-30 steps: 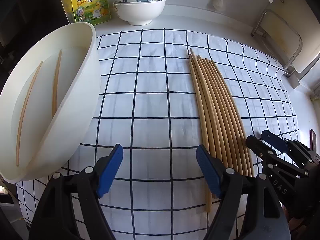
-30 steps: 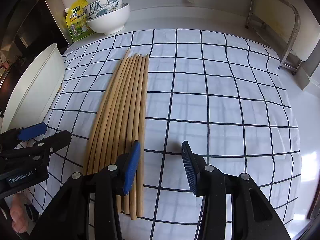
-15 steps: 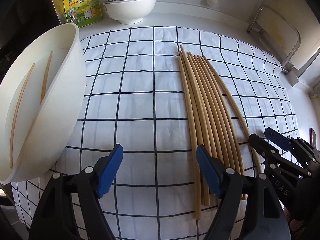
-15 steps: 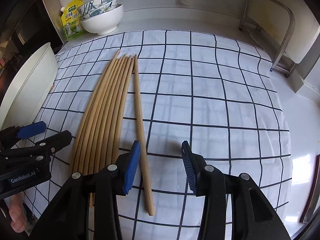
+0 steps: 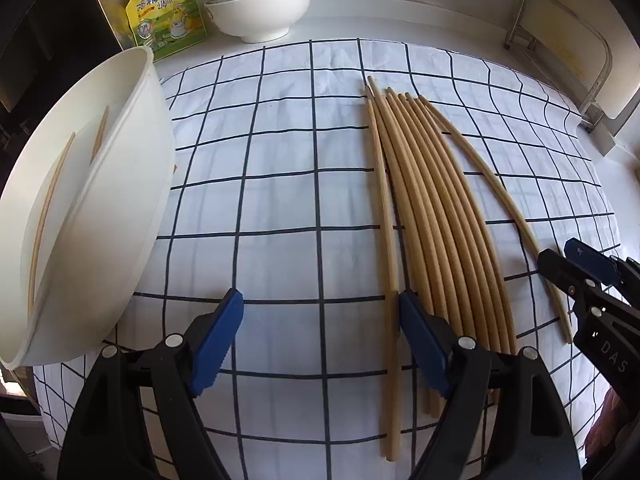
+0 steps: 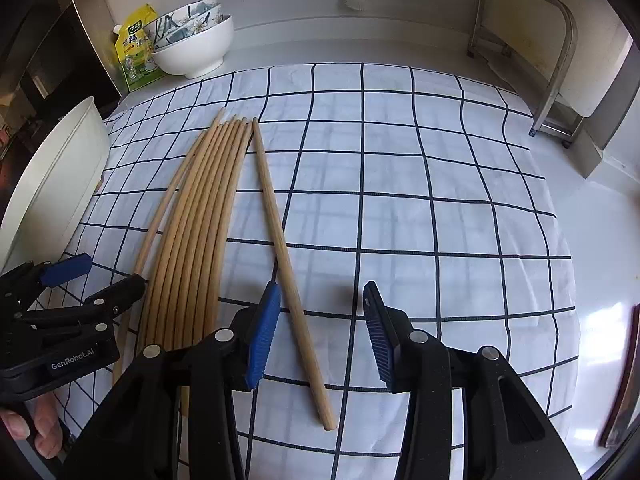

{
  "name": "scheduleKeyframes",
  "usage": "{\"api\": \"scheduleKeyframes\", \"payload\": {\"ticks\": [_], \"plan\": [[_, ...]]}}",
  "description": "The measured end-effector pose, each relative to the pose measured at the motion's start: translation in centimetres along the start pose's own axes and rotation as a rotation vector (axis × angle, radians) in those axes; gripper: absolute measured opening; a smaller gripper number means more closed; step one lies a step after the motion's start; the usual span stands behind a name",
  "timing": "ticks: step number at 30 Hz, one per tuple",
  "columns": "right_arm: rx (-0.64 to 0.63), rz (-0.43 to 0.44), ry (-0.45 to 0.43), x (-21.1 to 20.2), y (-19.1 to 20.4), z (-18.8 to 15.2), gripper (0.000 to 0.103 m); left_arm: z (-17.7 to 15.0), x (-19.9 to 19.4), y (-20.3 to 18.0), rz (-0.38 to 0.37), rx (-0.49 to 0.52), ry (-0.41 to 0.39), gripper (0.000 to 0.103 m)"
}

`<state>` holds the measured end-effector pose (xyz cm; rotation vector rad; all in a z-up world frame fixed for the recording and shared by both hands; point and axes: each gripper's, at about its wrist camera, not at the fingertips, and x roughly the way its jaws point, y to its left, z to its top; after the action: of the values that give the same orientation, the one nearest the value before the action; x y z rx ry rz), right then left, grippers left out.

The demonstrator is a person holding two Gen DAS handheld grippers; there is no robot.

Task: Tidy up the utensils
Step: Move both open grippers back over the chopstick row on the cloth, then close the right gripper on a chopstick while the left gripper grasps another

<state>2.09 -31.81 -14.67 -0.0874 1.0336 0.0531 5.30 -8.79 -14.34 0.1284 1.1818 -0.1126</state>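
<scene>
Several wooden chopsticks (image 5: 436,220) lie side by side on a checked cloth (image 5: 280,168). One chopstick (image 5: 386,240) has slid off the bundle's left side. It runs just inside the right pad of my left gripper (image 5: 320,332), whose jaws are opening and touch nothing. Another lone chopstick (image 6: 288,264) lies right of the bundle (image 6: 192,232), between the pads of my right gripper (image 6: 320,332), which stands open above it. A white oval tub (image 5: 120,208) at the left holds two chopsticks (image 5: 48,208). Each gripper shows in the other's view: the right gripper (image 5: 568,258) and the left gripper (image 6: 104,274).
Stacked bowls (image 5: 260,8) and a yellow pouch (image 5: 168,16) stand at the back left by a dark appliance. A metal rack (image 6: 552,52) stands at the back right. The cloth's right half (image 6: 460,200) is bare. A person's fingers (image 6: 36,436) show at the lower left.
The two outer chopsticks have swung away from the bundle, one to each side. The left jaws stand slightly wider. Both views have shifted a little.
</scene>
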Motion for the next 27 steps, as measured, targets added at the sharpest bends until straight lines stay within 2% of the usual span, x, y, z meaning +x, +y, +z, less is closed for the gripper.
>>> {"api": "scheduleKeyframes", "payload": {"ticks": [10,12,14,15,18,19,20,22,27], "plan": [[-0.068,-0.027,-0.007,1.4,1.2,1.2,0.041,1.9,0.9,-0.1,-0.008,-0.035,-0.008,0.078],[-0.092,-0.035,-0.011,1.7,1.5,1.5,0.041,2.5,1.1,-0.3,-0.01,-0.034,-0.015,0.073],[-0.108,-0.034,-0.016,1.9,1.8,1.7,0.041,2.9,1.1,-0.4,-0.021,-0.034,-0.022,0.059],[-0.115,-0.032,-0.02,2.0,2.0,1.8,0.041,3.0,1.1,-0.6,-0.021,-0.034,-0.024,0.056],[-0.142,-0.023,-0.027,2.1,2.6,2.0,0.024,3.0,0.8,-1.0,-0.04,-0.024,-0.026,0.035],[-0.15,-0.023,-0.027,2.1,2.8,2.0,0.01,3.0,0.7,-1.1,-0.042,-0.018,-0.025,0.024],[-0.156,-0.025,-0.025,2.1,3.0,2.1,0.007,2.9,0.6,-1.2,-0.048,-0.014,-0.023,0.013],[-0.155,-0.016,-0.023,2.2,3.1,2.0,0.007,2.8,0.5,-1.1,-0.062,-0.018,-0.012,0.007],[-0.099,0.014,-0.018,1.4,2.4,1.7,0.006,2.4,-0.2,-0.1,-0.098,-0.04,0.003,0.007]]}}
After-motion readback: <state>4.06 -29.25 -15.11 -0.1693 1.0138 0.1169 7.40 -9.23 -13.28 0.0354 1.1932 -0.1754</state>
